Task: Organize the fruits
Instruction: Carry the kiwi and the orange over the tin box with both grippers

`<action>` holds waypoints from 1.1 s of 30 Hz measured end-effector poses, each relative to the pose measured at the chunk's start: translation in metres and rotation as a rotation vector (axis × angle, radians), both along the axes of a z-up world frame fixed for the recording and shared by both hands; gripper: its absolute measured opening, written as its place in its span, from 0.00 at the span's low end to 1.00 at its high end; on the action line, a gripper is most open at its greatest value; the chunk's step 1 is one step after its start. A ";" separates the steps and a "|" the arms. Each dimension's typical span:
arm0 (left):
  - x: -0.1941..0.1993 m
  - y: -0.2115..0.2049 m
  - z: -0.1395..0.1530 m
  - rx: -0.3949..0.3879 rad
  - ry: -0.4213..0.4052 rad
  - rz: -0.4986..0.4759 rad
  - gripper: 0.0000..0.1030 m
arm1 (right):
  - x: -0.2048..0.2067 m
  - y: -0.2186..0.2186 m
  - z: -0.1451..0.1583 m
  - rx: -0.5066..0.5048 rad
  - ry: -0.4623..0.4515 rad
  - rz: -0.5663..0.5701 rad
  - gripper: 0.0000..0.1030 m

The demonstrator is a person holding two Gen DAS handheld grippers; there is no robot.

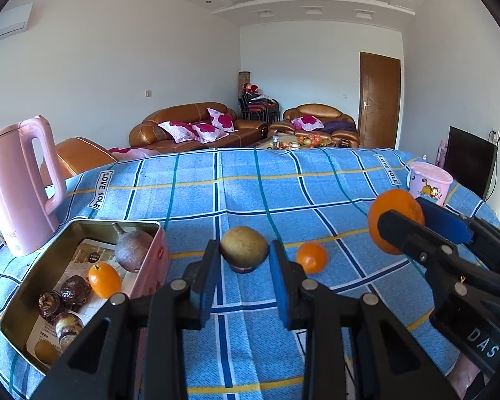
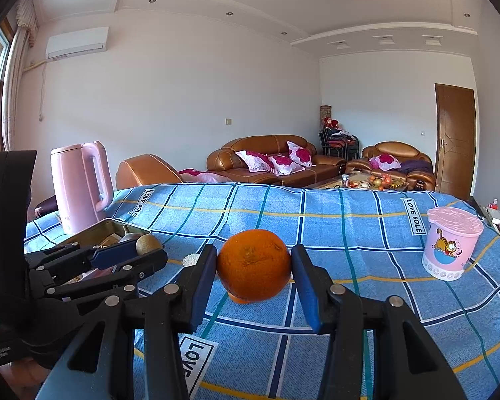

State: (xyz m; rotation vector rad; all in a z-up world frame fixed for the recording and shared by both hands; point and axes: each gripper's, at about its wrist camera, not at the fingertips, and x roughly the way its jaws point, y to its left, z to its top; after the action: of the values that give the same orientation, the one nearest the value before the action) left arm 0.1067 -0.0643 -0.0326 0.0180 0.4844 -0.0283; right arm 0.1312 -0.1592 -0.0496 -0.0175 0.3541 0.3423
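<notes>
Big blue checked tablecloth (image 1: 250, 180) covers the whole table, with a pink kettle (image 1: 16, 186) standing at the far left and a pink lidded cup (image 2: 450, 246) over on the right. Next to the kettle, near left, sits an open metal tin (image 1: 33, 286) already holding a purplish fruit, a small orange one and a few dark wrinkly ones.

The right gripper (image 2: 254, 268) is clamped on a large orange (image 2: 254, 268), held up off the cloth. The left gripper (image 1: 244, 250) is squeezed tight on a brownish-green round fruit (image 1: 244, 245), just right of the tin and lifted a bit above the cloth.

One small orange (image 1: 311, 257) is sitting loose on the cloth between the two grippers.
</notes>
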 end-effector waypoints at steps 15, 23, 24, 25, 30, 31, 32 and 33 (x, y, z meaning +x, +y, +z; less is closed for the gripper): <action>-0.020 0.048 0.017 0.001 -0.018 0.067 0.31 | 0.004 0.048 0.019 0.020 0.041 0.116 0.47; -0.026 0.083 0.024 -0.014 -0.014 0.129 0.31 | 0.003 0.090 0.021 -0.011 0.038 0.200 0.47; -0.026 0.087 0.025 -0.018 -0.012 0.136 0.31 | 0.004 0.094 0.021 -0.013 0.039 0.207 0.47; -0.027 0.091 0.025 -0.020 -0.012 0.144 0.31 | 0.005 0.098 0.021 -0.014 0.041 0.214 0.47; -0.027 0.107 0.023 -0.029 -0.005 0.178 0.31 | 0.006 0.113 0.019 -0.022 0.045 0.244 0.47; -0.027 0.110 0.022 -0.025 -0.004 0.187 0.31 | 0.007 0.116 0.019 -0.025 0.045 0.249 0.47; -0.027 0.113 0.021 -0.022 -0.003 0.196 0.31 | 0.007 0.119 0.019 -0.029 0.044 0.254 0.47; -0.028 0.116 0.020 -0.022 -0.001 0.204 0.31 | 0.007 0.122 0.018 -0.032 0.045 0.260 0.47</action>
State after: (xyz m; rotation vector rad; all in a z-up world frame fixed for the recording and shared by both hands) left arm 0.0791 0.0517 -0.0130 -0.0534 0.4832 0.1660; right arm 0.1384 -0.0368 -0.0314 -0.0883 0.4025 0.5945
